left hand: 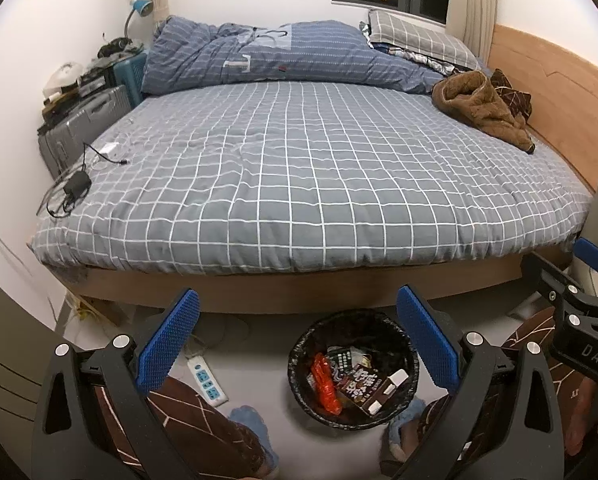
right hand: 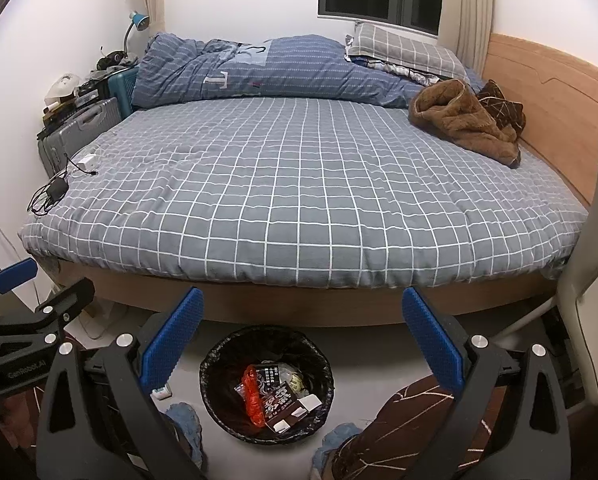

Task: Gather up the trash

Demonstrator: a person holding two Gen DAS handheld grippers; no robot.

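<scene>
The left black gripper with blue ribbed pads [left hand: 297,344] hangs in front of the person's knees, jaws spread wide and holding nothing; the right black gripper with blue ribbed pads [right hand: 303,346] beside it is just as wide and just as empty. Between the person's feet, on the pale floor close to the foot of the bed, stands the round waste bin lined with a black plastic bag [left hand: 299,364]. The collected trash lies inside it: a crinkled red-orange plastic wrapper [left hand: 326,388], a dark brown printed packet with white ends [left hand: 369,388], and some smaller scraps underneath that I cannot make out.

By the look of it, the collecting is near its end, or between pickups: both tools are free and nothing that reads plainly as litter shows on the grey checked bed cover [left hand: 299,184]. The black charger and tangled cables [left hand: 73,186] at its left corner and the brown fleece garment [left hand: 479,108] near the headboard look like belongings, not rubbish. The next move would call for a fresh scan of the floor and bed edges, then a reach with open jaws.

The brown packet lies tilted against the bin's near wall, its long axis running from upper left down to lower right in the left wrist view; the red wrapper lies roughly alongside it, nearly upright in the frame.
</scene>
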